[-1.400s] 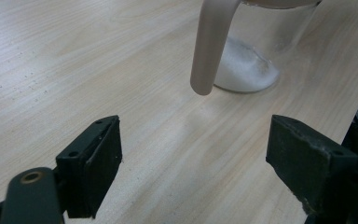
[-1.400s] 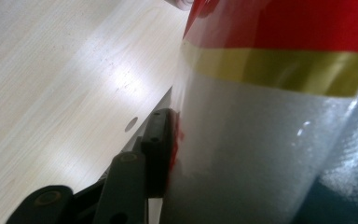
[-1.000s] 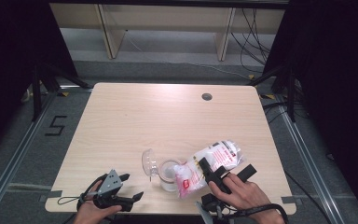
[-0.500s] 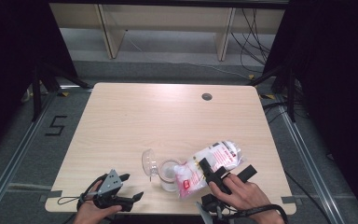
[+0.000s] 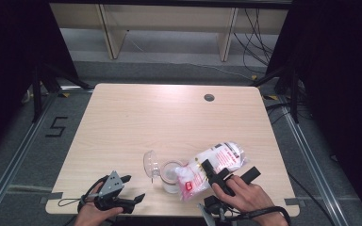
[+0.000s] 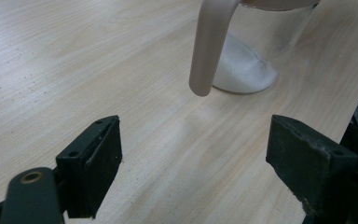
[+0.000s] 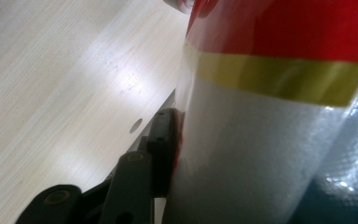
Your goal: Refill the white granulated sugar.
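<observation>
The bag (image 5: 212, 165), clear plastic full of white grains with red and yellow print, lies tilted near the near right edge of the counter (image 5: 169, 113). Its lower end hangs over the mouth of the jar (image 5: 170, 176). The right tongs (image 5: 228, 176) are clenched on the bag's middle; in the right gripper view the bag (image 7: 270, 140) sits pressed against the one black jaw in sight. Their jaws have just been closing a little on it.

The jar stands just left of the bag, near the near edge, with white grains in its bottom (image 6: 242, 70). Its clear lid (image 5: 149, 163) is flipped open and stands tilted at its left side.

The left tongs (image 5: 131, 188) rest near the near left corner, well left of the jar, released with jaws wide apart and nothing between them. They face the jar.
</observation>
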The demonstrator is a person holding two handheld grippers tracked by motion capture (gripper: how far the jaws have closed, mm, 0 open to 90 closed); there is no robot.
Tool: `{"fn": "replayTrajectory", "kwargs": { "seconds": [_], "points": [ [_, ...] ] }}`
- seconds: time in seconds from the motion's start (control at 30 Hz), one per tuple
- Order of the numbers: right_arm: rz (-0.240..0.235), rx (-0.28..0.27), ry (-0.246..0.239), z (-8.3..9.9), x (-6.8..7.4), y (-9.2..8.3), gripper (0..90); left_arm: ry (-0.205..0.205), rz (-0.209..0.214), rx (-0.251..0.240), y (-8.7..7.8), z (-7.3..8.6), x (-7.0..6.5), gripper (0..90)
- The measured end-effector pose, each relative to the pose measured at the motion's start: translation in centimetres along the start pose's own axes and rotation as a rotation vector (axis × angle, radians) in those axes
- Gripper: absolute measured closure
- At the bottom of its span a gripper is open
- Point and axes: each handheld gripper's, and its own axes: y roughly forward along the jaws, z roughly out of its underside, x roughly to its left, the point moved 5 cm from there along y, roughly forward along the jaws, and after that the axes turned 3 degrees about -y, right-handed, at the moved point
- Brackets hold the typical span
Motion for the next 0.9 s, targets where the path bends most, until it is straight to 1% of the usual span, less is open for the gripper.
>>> {"fn": "replayTrajectory", "kwargs": {
  "seconds": [0.1, 0.13, 0.33, 0.37, 0.53, 0.57, 0.63, 0.67, 0.9],
  "points": [
    [0.002, 0.002, 0.002, 0.06, -0.03, -0.02, 66.4, 0.0, 0.0, 0.0, -0.01, 0.0, -0.01, 17.9],
    [0.01, 0.005, 0.003, 0.12, -0.03, -0.07, 66.5, 0.0, 0.0, 0.0, -0.01, -0.01, 0.0, 17.9],
    [0.0, -0.001, 0.003, 0.19, -0.08, -0.08, 66.6, 0.001, -0.001, 0.0, -0.01, -0.01, -0.01, 17.9],
    [0.011, 0.003, 0.007, 0.22, -0.1, -0.14, 66.6, 0.001, -0.001, 0.0, -0.01, -0.01, -0.01, 17.9],
    [0.012, 0.001, 0.009, 0.24, -0.2, -0.18, 66.8, 0.002, -0.001, 0.0, -0.01, -0.01, -0.01, 17.9],
    [0.001, -0.003, 0.007, 0.19, -0.15, -0.15, 66.8, 0.002, -0.001, 0.0, 0.0, 0.0, -0.01, 17.9],
    [0.008, -0.001, 0.008, 0.19, -0.16, -0.18, 66.8, 0.008, -0.004, 0.002, 0.0, 0.01, 0.04, 17.9],
    [0.009, -0.002, 0.01, 0.17, -0.17, -0.18, 66.9, 0.003, 0.0, 0.0, 0.01, 0.0, -0.01, 17.9],
    [0.01, 0.0, 0.012, 0.26, -0.26, -0.24, 67.0, 0.002, 0.0, 0.0, 0.01, 0.0, -0.01, 17.9]
  ]
}}
